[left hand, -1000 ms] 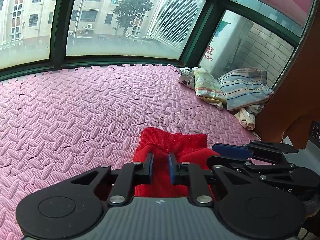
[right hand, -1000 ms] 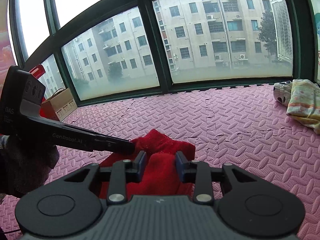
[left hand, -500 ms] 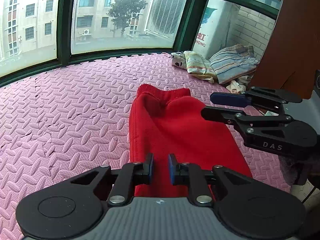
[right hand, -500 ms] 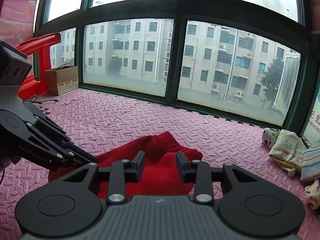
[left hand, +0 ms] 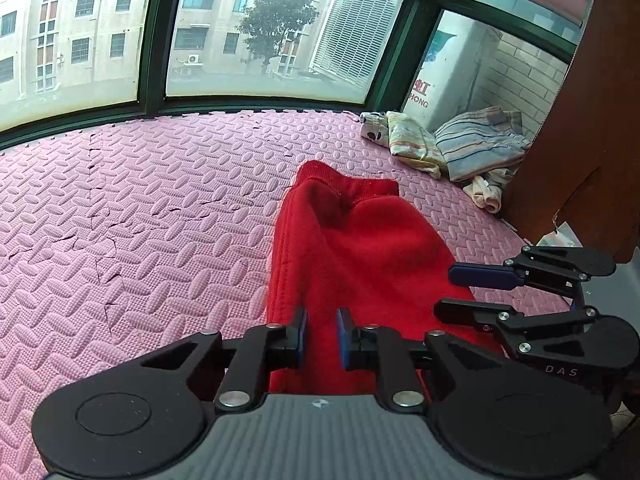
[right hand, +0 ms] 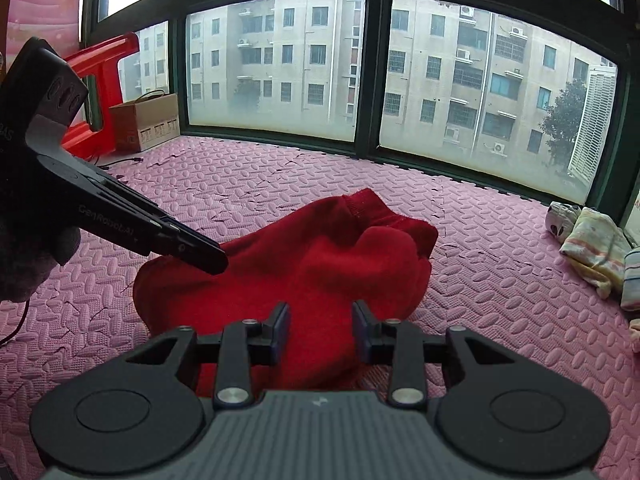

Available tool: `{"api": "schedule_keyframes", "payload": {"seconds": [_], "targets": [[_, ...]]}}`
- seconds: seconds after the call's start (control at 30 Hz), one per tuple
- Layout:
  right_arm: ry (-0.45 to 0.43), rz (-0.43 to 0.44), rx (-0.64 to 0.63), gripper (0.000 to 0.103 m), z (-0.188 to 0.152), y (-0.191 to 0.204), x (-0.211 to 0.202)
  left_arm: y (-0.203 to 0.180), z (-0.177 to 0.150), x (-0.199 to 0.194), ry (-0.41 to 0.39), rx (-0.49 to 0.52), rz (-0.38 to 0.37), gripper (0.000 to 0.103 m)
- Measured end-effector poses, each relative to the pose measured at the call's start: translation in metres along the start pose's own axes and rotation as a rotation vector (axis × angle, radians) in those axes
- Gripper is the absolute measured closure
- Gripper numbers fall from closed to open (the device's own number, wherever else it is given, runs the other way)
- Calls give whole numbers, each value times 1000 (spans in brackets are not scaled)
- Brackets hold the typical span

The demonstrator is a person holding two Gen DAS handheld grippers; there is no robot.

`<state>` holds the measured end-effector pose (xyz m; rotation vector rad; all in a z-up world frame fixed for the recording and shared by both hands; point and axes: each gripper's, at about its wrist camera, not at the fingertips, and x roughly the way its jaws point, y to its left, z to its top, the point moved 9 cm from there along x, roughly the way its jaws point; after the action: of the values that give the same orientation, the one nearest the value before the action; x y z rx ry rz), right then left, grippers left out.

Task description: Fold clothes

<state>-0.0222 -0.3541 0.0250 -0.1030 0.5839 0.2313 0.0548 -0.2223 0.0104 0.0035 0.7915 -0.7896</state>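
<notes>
A red knit garment (left hand: pixel 352 248) lies bunched and folded on the pink foam mat, its ribbed hem at the far end; it also shows in the right wrist view (right hand: pixel 304 264). My left gripper (left hand: pixel 319 338) has its jaws a narrow gap apart over the garment's near edge, with red cloth between them. My right gripper (right hand: pixel 321 330) is open over the garment's near right part and holds nothing. The right gripper shows in the left wrist view (left hand: pixel 500 292), open. The left gripper shows in the right wrist view (right hand: pixel 200 254), tips on the garment.
Pink foam mat (left hand: pixel 140 220) covers the floor up to the green window frames (right hand: pixel 372 80). A pile of folded striped and patterned clothes (left hand: pixel 460 144) lies at the far right by a brown wooden panel (left hand: pixel 580 140). A cardboard box (right hand: pixel 146 122) and a red plastic stool (right hand: pixel 106 76) stand far left.
The garment has been pulled and lies stretched out longer on the mat. The right gripper has moved lower and nearer the garment's right edge. The left gripper's jaws look slightly wider.
</notes>
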Motion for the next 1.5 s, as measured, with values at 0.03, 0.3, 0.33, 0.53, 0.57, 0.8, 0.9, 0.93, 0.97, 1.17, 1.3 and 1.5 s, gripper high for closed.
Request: {"api": "schedule_keyframes", "payload": {"seconds": [0.03,0.3,0.33,0.53,0.57,0.8,0.9,0.93,0.97,1.17,1.3,1.5], "targets": [[-13,14,-1,66,2,5,-5,-1,-1,-4,-6,-2,0,85],[-2,83,-18,65,-15,34,-15,5,-19,-10,3,-24,28,83],[4,80,-15,65,-18,34,-14,6,-19,-10,4,-31,24,83],[3,66,-6,62,-25,36,-19,8,-15,-26,-56,-27,61,60],[10,68,-6,61,-27,37,-17,12,-16,-26,-53,-32,70,59],[17,63,22,59,-34,40,-15,20,-34,-21,-17,-68,29,50],[12,63,23,54,-31,41,-18,21,-37,-17,-3,-85,14,47],[16,58,18,54,-32,42,-18,21,-38,-17,1,-94,9,44],[18,57,15,54,-33,43,-18,21,-39,-16,4,-102,3,43],[20,44,2,53,-35,45,-18,23,-44,-11,26,-153,-30,59],[26,37,8,52,-35,42,-18,22,-47,-10,41,-185,-51,62],[34,-5,27,52,-38,30,-24,7,-56,-19,67,-213,-76,67]]}}
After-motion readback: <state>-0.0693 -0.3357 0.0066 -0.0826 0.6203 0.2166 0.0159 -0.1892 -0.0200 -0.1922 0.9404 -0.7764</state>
